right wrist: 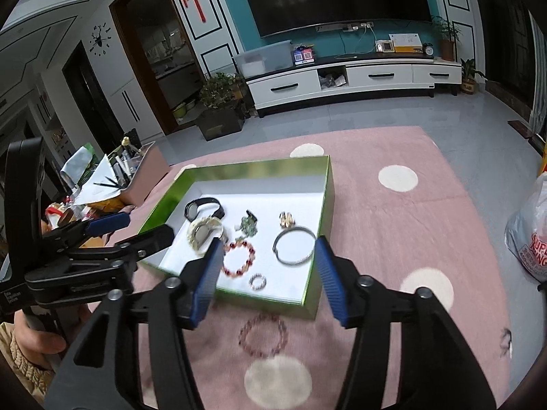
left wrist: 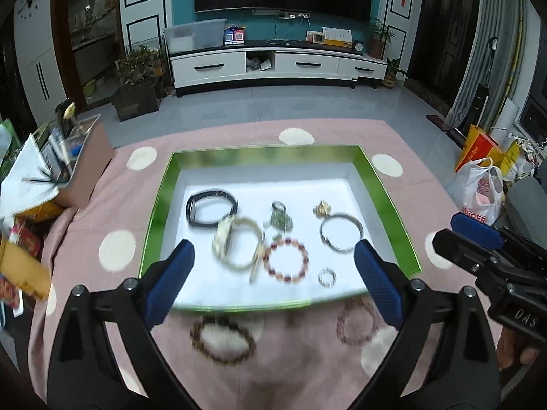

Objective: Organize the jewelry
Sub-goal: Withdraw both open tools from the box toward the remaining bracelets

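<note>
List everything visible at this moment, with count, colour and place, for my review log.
Shallow green-walled box with white floor: 1, centre of pink dotted cloth.
Black band watch: 1, box, far left.
Pale cream watch with metal bangle: 1 cluster, below the black watch.
Green charm pendant: 1, box centre.
Gold ornament: 1, box, far right.
Silver cuff bangle: 1, box right.
Red bead bracelet: 1, box, near centre.
Small silver bead ring: 1, box, near edge.
Dark bead bracelets on the cloth: 2, blurred, in front of the box, brown and purplish.
Left gripper: black, blue pads, open.
Right gripper: same, open.
</note>
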`<state>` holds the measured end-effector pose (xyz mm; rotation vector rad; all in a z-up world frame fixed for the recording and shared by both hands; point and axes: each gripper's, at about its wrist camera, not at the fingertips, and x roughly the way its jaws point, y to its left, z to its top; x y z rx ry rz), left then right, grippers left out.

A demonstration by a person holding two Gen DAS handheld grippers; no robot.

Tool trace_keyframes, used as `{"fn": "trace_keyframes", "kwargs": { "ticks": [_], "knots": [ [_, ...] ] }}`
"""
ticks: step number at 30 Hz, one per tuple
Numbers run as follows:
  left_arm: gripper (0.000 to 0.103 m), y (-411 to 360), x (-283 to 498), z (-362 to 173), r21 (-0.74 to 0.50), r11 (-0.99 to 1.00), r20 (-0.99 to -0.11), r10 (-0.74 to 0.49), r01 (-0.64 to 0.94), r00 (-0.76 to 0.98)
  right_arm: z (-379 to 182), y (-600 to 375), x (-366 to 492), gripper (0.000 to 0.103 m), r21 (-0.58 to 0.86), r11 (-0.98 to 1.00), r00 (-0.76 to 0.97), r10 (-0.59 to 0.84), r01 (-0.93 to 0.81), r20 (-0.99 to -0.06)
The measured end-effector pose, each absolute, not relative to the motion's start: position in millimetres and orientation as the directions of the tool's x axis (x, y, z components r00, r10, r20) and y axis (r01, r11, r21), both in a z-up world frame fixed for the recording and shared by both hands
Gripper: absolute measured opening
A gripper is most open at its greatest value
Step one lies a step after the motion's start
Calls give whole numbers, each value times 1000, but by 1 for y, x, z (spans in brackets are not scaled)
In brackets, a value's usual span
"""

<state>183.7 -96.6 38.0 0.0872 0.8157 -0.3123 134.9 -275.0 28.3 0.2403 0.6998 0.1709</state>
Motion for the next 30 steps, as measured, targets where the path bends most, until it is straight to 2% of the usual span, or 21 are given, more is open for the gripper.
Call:
{"fn": "trace_keyframes", "kwargs": {
  "ticks": [4, 9, 17, 28, 30],
  "knots": [
    [101, -86, 156, 36, -30, 955, -743, -218, 294, 633, 29, -274, 113, 66, 262, 962, 746, 227, -73, -626],
    [101, -63, 135, 27, -53, 964, -776, -205, 262, 597, 28, -268, 89, 71, 214, 974, 737, 196, -72, -647],
    [101, -21, 104, -4, -101, 979, -790, -185, 175, 584, 7, -257, 62, 71, 205, 975, 706, 207, -89, -677],
    [101, -2, 90, -47, -236, 961, -793, -275, 141, 544, -41, -240, 60, 71, 194, 979, 641, 192, -68, -743],
    [101, -1, 96, -49, -201, 971, -806, -237, 126, 542, -46, -240, 63, 71, 179, 982, 635, 180, -67, -751]
  ]
}}
